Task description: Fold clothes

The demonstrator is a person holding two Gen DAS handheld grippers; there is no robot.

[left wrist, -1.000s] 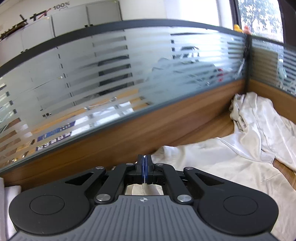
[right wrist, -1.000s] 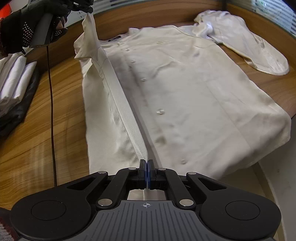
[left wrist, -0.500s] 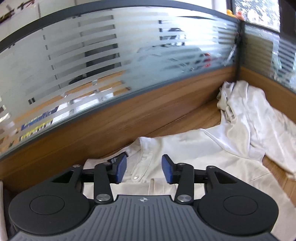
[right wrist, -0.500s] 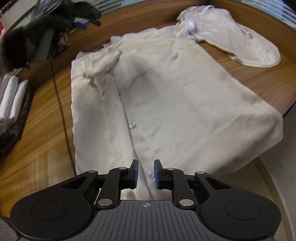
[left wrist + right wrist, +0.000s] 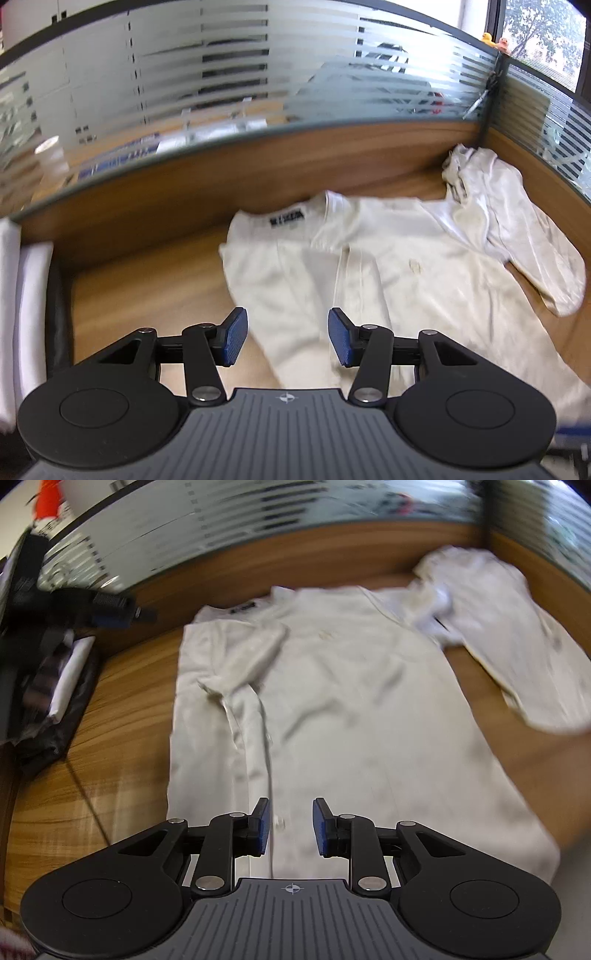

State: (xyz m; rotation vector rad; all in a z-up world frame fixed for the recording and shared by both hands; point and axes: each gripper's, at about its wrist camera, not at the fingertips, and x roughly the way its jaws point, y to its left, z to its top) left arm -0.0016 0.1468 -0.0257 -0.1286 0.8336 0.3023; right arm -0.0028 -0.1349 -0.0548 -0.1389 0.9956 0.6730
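Both my claws hang open over the white shirt (image 5: 351, 709) on the wooden desk (image 5: 110, 701).

My right claw (image 5: 290, 827) has its blue pads parted, nothing between them, above the shirt's hem; the button strip runs from it toward 12 o'clock up to the collar. My left claw (image 5: 287, 341), pads wide apart and empty, sits over the shirt's near edge, with the collar label (image 5: 287, 220) at 12 o'clock and the crumpled sleeve (image 5: 517, 229) at 2 o'clock, by the striped glass partition (image 5: 258, 74).
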